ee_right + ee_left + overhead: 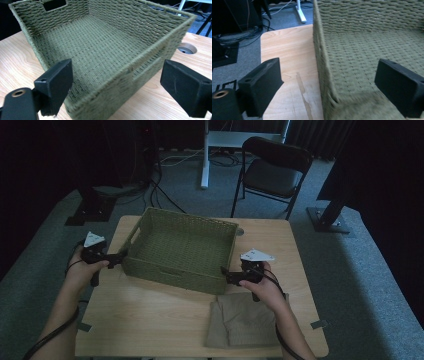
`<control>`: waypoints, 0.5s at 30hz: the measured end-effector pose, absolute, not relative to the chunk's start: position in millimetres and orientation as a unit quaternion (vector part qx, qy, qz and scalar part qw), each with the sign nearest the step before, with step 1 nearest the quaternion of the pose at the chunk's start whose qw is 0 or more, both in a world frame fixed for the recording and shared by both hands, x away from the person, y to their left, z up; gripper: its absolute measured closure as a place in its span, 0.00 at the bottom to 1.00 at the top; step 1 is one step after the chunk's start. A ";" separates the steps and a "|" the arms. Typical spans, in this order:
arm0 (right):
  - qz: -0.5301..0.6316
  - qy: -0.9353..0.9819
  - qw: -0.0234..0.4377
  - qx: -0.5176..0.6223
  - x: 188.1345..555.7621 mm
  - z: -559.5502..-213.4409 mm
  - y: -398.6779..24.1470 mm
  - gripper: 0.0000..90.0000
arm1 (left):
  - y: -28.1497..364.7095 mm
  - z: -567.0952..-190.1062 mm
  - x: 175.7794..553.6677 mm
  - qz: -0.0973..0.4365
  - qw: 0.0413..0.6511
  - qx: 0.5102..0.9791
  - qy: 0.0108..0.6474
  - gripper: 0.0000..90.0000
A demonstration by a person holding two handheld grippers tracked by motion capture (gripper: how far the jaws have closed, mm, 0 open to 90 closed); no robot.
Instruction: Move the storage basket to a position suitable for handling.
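Note:
A green woven basket (150, 222) sits empty on the wooden table (150, 315), toward its far half. My left gripper (119, 257) is open at the basket's near left corner, its jaws straddling the wall (324, 75). My right gripper (225, 274) is open at the near right corner, jaws set either side of the basket's rim (140, 62). A folded beige cloth (240, 322) lies flat on the table near the front edge, just under my right hand.
A black folding chair (275, 170) stands beyond the table, with a white desk leg (205, 155) and cables on the grey carpet. A round cable hole (186, 48) sits in the tabletop by the basket's far right corner. Bare wood lies front left.

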State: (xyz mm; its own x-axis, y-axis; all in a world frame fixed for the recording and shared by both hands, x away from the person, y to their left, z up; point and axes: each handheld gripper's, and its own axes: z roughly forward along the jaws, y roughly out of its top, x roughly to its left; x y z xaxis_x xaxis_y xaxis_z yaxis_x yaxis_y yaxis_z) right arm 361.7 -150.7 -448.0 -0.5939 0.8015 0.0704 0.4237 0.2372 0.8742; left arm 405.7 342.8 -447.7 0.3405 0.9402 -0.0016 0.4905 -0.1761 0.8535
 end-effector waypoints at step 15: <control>0.449 0.750 0.218 0.434 368.8 -454.9 -131.3 0.26 | 333.9 -466.0 424.9 0.292 0.392 0.709 0.508 0.49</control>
State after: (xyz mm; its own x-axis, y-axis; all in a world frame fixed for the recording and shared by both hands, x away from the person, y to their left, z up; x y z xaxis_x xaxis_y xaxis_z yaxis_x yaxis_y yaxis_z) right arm 368.8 -131.3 -454.9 -0.5280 0.8469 0.0639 0.4554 0.2188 0.8630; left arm 424.9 333.9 -466.0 0.3130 0.9496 0.0159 0.4926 -0.1766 0.8522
